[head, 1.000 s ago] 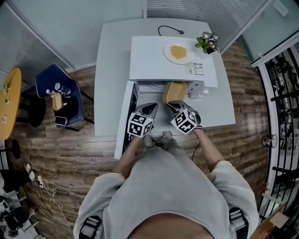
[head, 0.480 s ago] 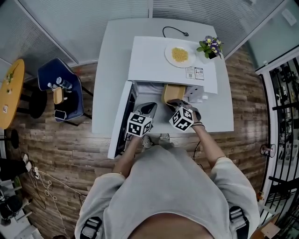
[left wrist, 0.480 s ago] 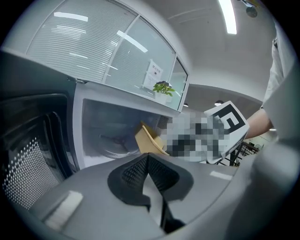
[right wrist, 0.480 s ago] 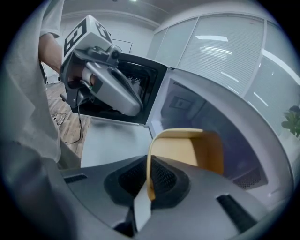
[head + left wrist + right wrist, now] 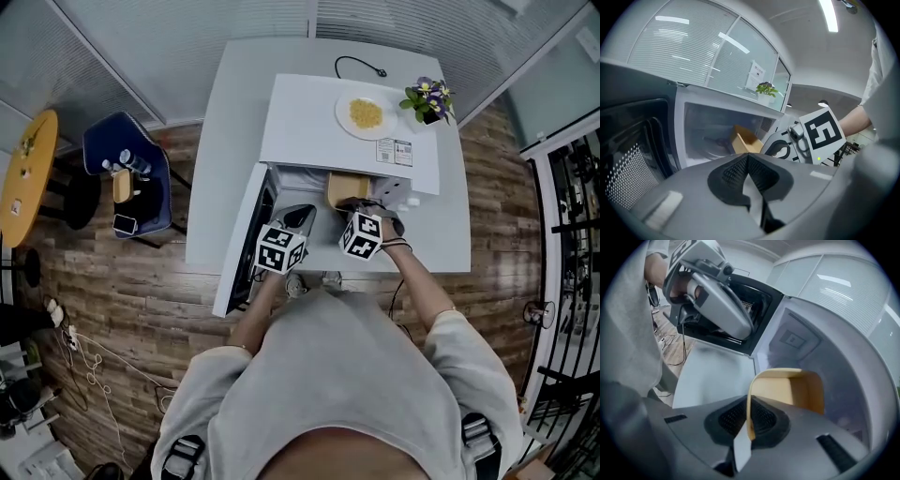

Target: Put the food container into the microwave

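Insertion step, I judge. Right hand-held gripper (image 5: 747, 426) pinching food container (image 5: 788, 391) wall. Container sits in open microwave (image 5: 309, 122) mouth, toward table (image 5: 225, 141) front edge. Left hand-held gripper (image 5: 749, 174) pressed together, empty. Next, I'd guess: push deeper, set down, release.

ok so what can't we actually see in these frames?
- Underside of the food container: right gripper view, the body of the right gripper covers it, so contact with the cavity floor is unknown.
- Its far end: head view, the top of the microwave hides it.
- Print on the label: head view, too small.
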Demonstrator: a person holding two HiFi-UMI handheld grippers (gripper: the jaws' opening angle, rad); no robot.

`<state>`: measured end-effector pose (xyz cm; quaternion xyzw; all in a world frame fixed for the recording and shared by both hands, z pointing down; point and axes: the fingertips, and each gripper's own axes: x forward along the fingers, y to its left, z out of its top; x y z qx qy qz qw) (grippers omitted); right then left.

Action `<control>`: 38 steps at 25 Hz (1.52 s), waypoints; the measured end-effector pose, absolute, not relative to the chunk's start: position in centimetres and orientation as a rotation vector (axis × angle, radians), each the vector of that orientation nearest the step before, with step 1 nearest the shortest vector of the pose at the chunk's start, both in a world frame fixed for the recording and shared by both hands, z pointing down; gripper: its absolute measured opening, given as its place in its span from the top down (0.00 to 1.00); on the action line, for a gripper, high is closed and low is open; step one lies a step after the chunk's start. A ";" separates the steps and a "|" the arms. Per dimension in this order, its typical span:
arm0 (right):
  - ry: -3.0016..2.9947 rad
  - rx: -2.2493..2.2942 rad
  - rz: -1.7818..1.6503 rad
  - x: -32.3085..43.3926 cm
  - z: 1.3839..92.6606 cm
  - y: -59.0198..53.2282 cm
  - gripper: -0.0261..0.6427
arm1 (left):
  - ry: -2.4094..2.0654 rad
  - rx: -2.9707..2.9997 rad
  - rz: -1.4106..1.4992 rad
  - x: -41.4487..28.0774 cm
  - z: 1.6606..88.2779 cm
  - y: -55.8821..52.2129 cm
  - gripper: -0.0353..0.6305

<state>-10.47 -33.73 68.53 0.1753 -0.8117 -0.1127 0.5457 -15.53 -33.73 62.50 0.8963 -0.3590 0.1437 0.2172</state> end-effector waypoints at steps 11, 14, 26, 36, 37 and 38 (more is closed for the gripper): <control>-1.834 0.312 -0.384 -10.3 69.4 -34.7 0.93 | -1.005 2.484 0.405 -15.5 62.3 -34.1 0.93; -1.831 0.305 -0.397 -10.6 69.0 -35.3 0.93 | -1.012 2.482 0.407 -15.6 62.3 -34.2 0.93; -1.841 0.379 -0.412 -11.7 68.2 -39.6 0.93 | -1.041 2.466 0.415 -16.3 62.2 -34.5 0.93; -1.789 0.422 -0.473 -11.9 69.0 -42.2 0.93 | -1.061 2.450 0.414 -16.8 62.4 -34.9 0.93; -1.786 0.426 -0.477 -11.9 69.1 -42.5 0.93 | -1.063 2.448 0.414 -16.9 62.4 -35.0 0.93; -1.783 0.428 -0.482 -11.9 69.3 -42.7 0.93 | -1.065 2.447 0.413 -16.8 62.5 -35.1 0.93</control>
